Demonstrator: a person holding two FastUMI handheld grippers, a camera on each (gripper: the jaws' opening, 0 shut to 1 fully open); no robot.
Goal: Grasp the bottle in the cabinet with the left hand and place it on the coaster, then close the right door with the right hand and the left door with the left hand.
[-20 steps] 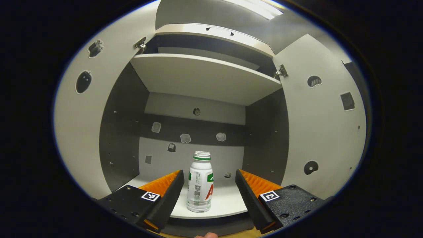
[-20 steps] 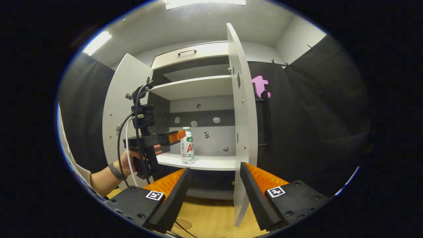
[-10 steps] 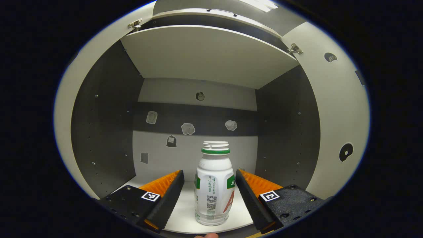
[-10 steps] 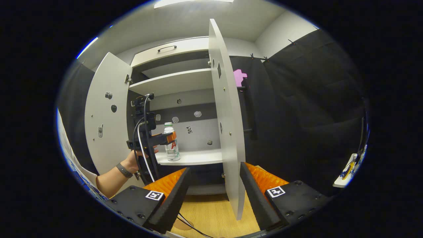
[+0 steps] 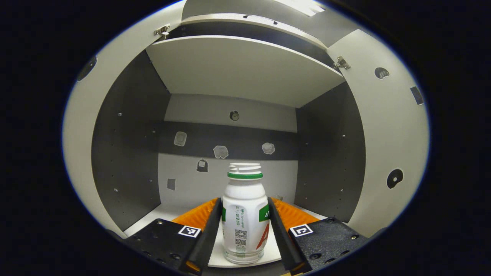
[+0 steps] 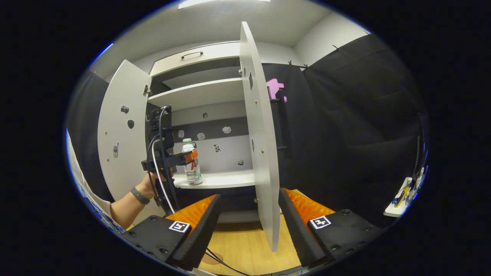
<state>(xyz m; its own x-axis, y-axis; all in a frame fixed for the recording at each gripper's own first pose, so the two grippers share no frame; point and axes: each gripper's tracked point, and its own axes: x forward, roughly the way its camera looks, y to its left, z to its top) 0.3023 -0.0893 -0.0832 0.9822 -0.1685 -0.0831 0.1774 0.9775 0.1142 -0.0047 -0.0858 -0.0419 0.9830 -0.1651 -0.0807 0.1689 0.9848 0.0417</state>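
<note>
Left door (image 6: 117, 134) swung wide open; hand (image 6: 151, 184) w/ left tool (image 5: 242, 226) reaching into the cabinet, its fingers (image 5: 209, 234) pressed on both sides of the bottle (image 5: 244, 218). Bottle upright on the lower shelf (image 6: 222, 179), near its front edge, toward the left end in the right gripper view. Right door (image 6: 259, 134) open, edge-on. Right tool (image 6: 249, 226) wide apart, holding nothing, over the wooden tabletop (image 6: 245, 249); door's lower edge between its fingers (image 6: 199, 230).
</note>
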